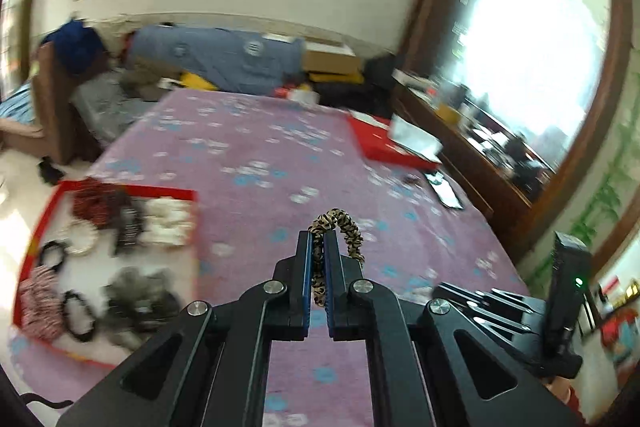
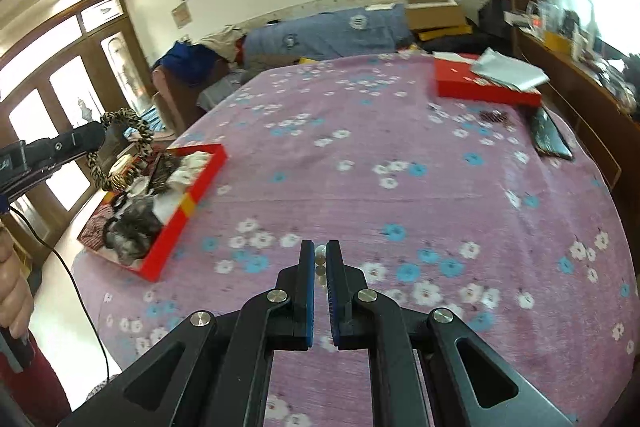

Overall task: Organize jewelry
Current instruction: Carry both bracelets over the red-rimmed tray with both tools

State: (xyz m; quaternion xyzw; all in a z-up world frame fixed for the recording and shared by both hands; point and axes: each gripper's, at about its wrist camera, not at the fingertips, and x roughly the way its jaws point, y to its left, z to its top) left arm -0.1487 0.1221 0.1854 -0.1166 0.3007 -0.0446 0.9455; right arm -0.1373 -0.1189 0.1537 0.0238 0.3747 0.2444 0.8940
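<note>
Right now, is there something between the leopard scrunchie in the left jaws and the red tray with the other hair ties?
Nothing visible. The leopard scrunchie hangs clear above the bedspread, near the red tray.

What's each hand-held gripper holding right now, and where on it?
Left hand-held gripper: leopard-print scrunchie, pinched across one side of its loop. Right hand-held gripper: small pearly beads, gripped between the pads.

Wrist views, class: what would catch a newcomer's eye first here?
The leopard-print scrunchie pinched in the left gripper above the purple floral bedspread. Next, the red tray of hair accessories at the bed's left edge, and small pearly beads clamped in the right gripper.
</note>
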